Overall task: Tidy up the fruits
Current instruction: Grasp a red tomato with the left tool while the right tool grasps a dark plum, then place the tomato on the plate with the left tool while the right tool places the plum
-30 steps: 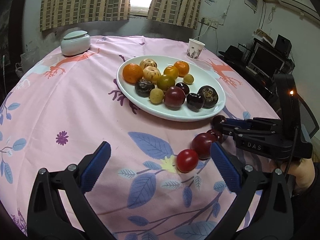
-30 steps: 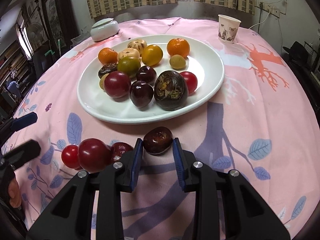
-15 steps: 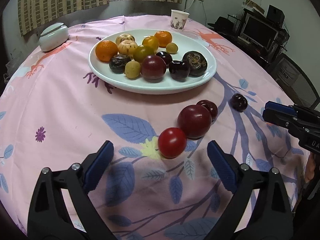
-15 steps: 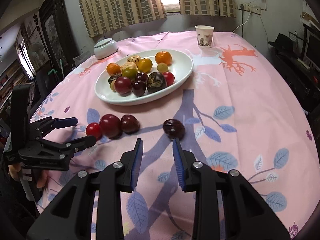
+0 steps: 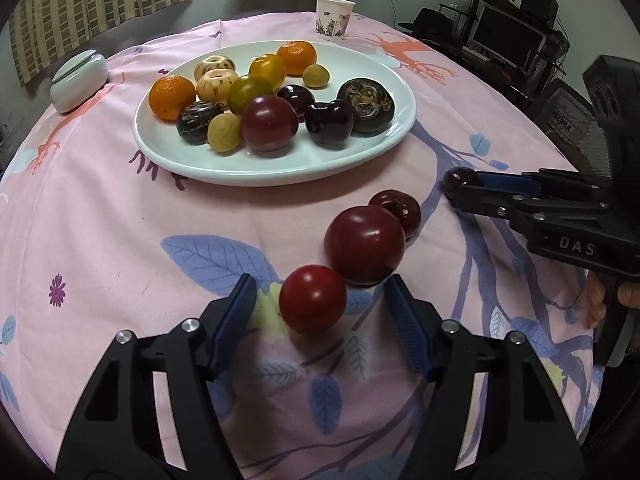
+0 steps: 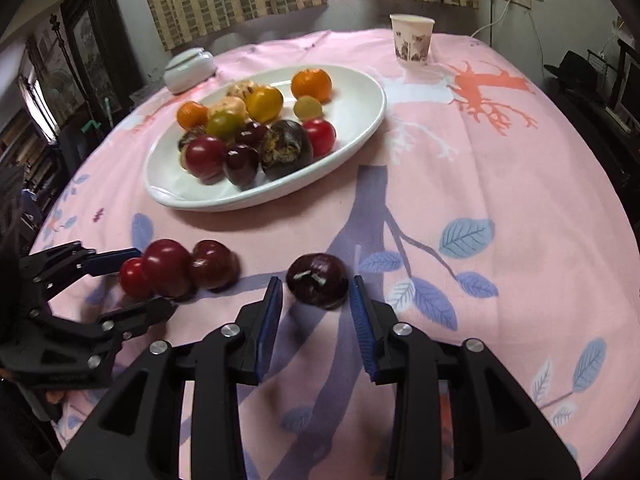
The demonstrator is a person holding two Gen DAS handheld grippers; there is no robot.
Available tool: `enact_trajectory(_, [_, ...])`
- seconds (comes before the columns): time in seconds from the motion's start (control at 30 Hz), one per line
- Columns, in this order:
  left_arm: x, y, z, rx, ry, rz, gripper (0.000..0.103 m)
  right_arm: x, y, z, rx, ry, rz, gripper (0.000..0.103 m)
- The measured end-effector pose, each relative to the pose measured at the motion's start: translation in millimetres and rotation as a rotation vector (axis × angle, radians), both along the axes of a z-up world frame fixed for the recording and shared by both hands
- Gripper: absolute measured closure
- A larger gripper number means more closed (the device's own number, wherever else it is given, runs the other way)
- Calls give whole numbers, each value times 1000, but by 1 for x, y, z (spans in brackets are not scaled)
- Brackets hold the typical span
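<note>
Left gripper [image 5: 320,312] now flanks tomato [image 5: 313,304].

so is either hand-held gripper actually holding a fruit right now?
No. The closing left hand-held gripper straddles the small glossy red tomato; the opening right hand-held gripper flanks the dark purple round fruit. No pad touches either.

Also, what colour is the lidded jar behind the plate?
The lidded jar is pale, whitish green, clearest in the left wrist view.
</note>
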State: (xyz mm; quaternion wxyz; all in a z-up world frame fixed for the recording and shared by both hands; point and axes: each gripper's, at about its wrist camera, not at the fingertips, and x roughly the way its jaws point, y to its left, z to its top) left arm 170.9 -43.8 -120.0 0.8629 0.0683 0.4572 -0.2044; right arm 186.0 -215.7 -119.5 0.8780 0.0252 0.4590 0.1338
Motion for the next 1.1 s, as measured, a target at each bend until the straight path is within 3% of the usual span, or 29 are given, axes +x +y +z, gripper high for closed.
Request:
enact_trajectory(0.1, [-1, -2, 1, -4, -5, -12, 44, 6, 2, 1, 12, -8, 0, 58])
enact_trajectory(0.13, [-1, -2, 1, -5, -6, -14, 46, 7, 2, -1, 16, -8, -6, 59])
enact_trajectory(0.17, [-2, -2, 1, -7, -7, -17, 49, 8, 2, -1, 24, -8, -9, 70])
enact_trajectory(0.23, [-3, -3, 2, -9, -12, -21, 62, 5, 0, 2, 59, 3, -4, 70])
enact_trajectory(0.33, [-4, -2, 2, 0, -17, -14, 73, -7, 2, 11, 35, -24, 1, 70])
enact_trajectory(0.63, [-15, -6, 7, 41, -60, -18, 74, -29, 5, 31, 84, -74, 25, 70])
enact_trajectory(1.1, [-13, 18, 34, -17, -87, 29, 74, -27, 25, 45, 80, -95, 68, 70])
